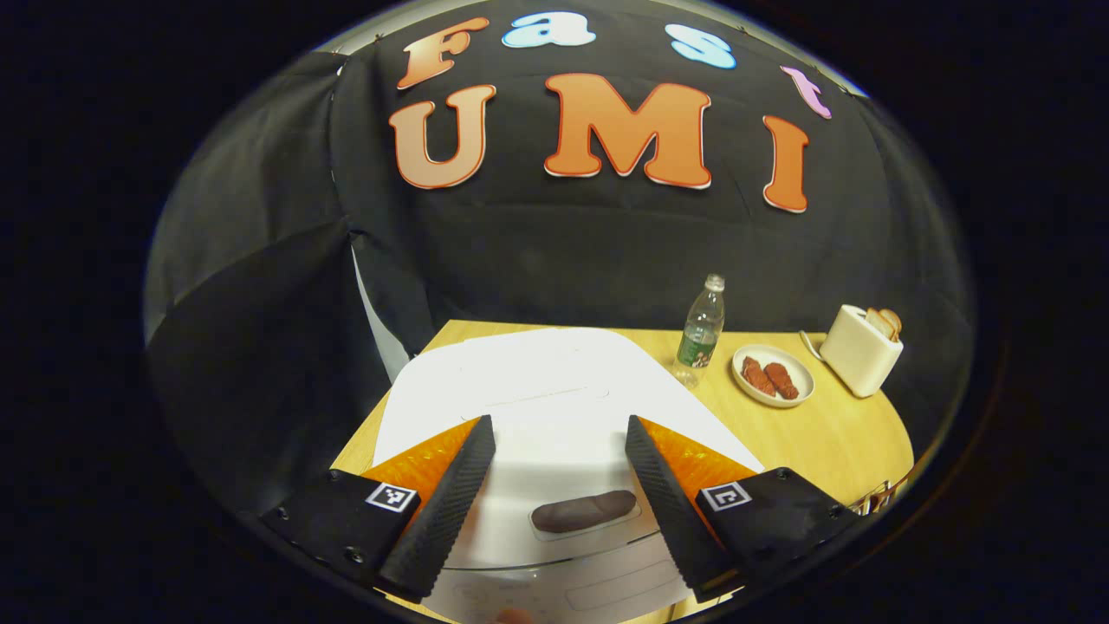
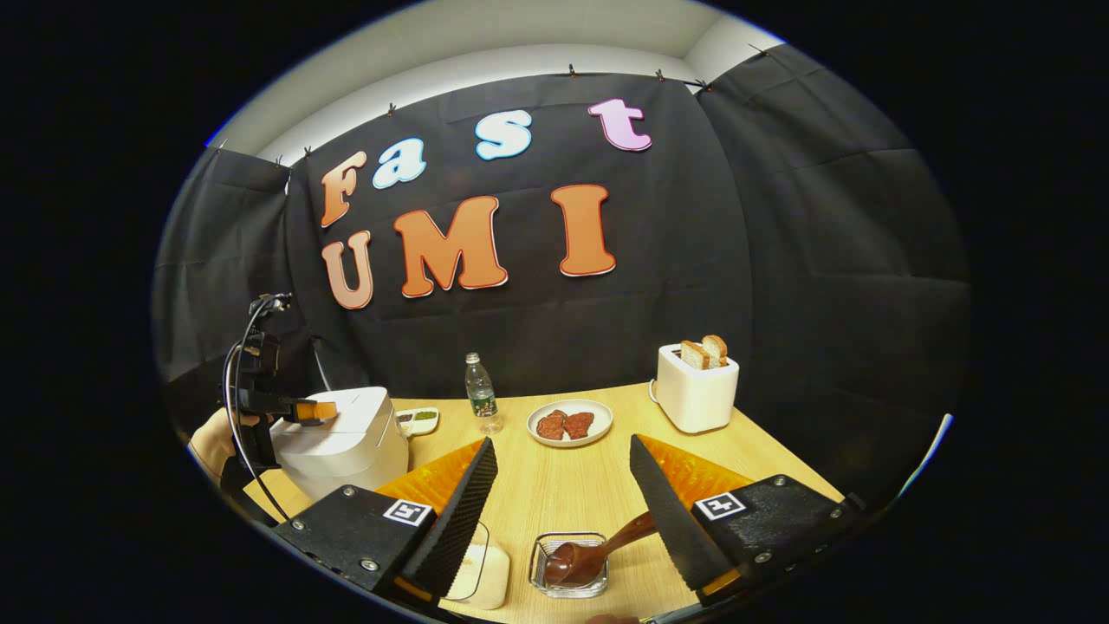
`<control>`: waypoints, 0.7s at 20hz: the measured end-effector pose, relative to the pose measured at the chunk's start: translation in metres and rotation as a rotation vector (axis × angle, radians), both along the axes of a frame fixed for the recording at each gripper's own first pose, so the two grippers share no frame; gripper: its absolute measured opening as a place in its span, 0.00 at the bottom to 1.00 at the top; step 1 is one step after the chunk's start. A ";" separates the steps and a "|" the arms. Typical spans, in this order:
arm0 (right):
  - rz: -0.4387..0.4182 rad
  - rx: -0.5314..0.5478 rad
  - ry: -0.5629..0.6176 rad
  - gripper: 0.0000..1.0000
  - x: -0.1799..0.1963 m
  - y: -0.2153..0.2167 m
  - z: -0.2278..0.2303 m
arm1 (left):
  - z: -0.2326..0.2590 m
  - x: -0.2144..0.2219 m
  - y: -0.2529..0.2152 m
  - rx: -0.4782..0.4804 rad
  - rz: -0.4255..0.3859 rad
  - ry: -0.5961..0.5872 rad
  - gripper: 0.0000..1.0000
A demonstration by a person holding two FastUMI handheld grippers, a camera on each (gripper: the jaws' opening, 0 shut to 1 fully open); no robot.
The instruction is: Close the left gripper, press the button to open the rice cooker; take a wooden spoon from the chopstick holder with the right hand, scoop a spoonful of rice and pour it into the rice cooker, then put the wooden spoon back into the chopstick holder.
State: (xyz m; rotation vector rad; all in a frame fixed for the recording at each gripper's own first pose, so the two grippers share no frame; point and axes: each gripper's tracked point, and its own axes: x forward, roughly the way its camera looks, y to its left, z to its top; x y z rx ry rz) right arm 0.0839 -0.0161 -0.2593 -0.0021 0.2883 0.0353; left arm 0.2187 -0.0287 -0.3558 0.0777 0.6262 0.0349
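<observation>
Left gripper (image 1: 560,472) poised above rice cooker (image 1: 554,407), fingers spread wide — not yet drawn together for press. Dark button (image 1: 582,511) sits on cooker's front edge, between fingers; lid down. Right gripper (image 2: 561,494), fingers likewise apart and empty, hangs over table to right of cooker. Wooden spoon (image 2: 598,550) rests in clear holder (image 2: 568,565), near and right of cooker. Judgement: task barely begun — closing, pressing, scooping, pouring, returning spoon all remain.
</observation>
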 end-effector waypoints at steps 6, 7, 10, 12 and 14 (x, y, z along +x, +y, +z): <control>-0.029 0.001 -0.013 0.95 0.000 -0.009 0.005 | -0.009 0.001 -0.008 -0.007 -0.007 -0.015 1.00; -0.041 -0.005 -0.016 0.95 0.000 -0.012 0.006 | -0.010 0.000 -0.008 -0.021 -0.006 -0.013 1.00; -0.052 -0.022 -0.021 0.95 -0.002 -0.015 0.008 | -0.010 -0.001 -0.007 -0.026 -0.028 0.016 1.00; -0.055 -0.023 -0.025 0.95 -0.004 -0.016 0.010 | -0.007 0.002 -0.011 -0.009 -0.036 0.055 1.00; -0.061 -0.021 -0.033 0.95 -0.004 -0.017 0.014 | -0.002 0.004 -0.012 0.011 -0.041 0.047 1.00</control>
